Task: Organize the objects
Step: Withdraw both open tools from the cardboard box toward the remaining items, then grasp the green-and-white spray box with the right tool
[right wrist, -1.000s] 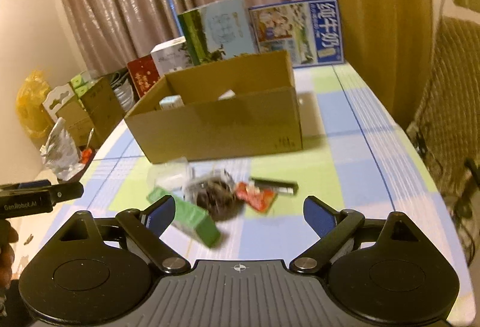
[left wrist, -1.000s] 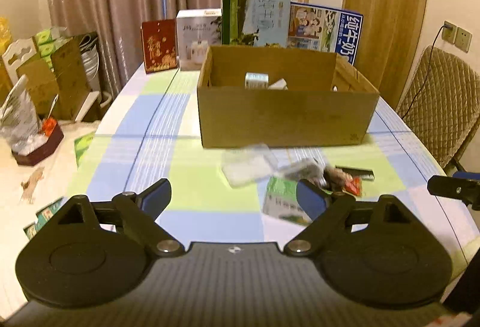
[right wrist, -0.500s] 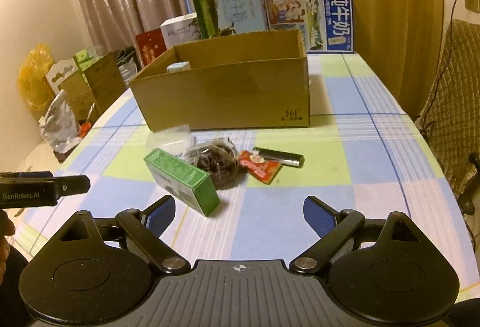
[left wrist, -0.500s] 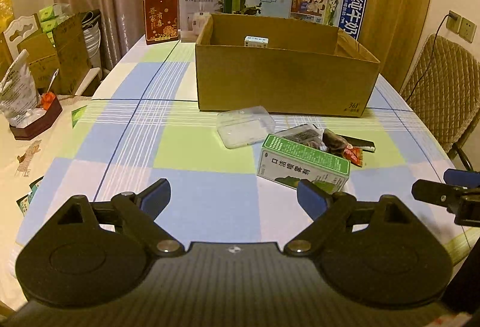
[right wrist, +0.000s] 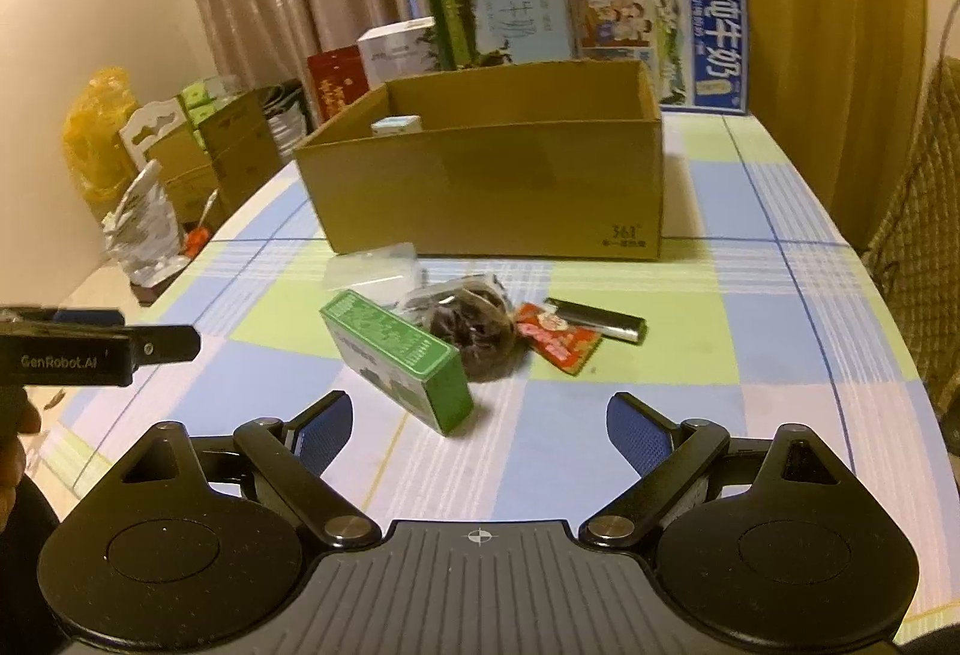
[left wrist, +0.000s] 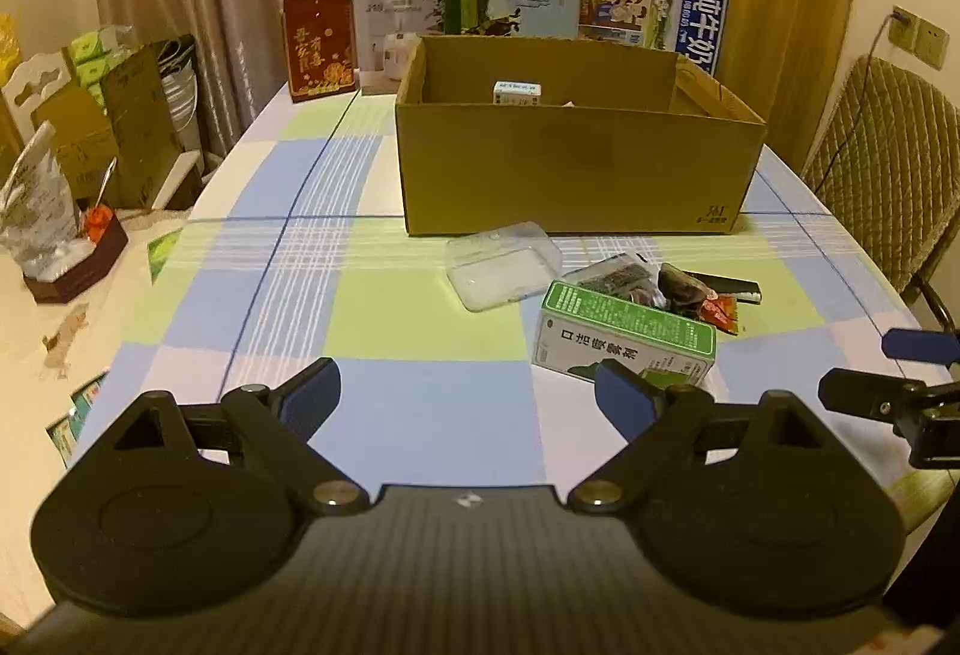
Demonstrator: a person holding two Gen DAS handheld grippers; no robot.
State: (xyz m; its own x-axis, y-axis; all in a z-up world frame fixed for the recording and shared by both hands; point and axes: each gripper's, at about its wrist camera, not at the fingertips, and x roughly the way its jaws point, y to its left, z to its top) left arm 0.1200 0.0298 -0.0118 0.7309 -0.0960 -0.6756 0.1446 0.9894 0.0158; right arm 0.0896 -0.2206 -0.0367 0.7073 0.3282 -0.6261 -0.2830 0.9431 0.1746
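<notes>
Now both views sit closer than half a second ago: left tool (left wrist: pixel 465 394) wide, empty, green box (left wrist: pixel 624 334) just ahead on the worktop (left wrist: pixel 420 313); right tool (right wrist: pixel 479 424) wide too, carton (right wrist: pixel 498 187) behind.

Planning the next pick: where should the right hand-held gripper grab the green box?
Across the short width of the green box, from above. It lies flat with its long axis diagonal, near end free; the dark snack bag crowds its far end.
</notes>
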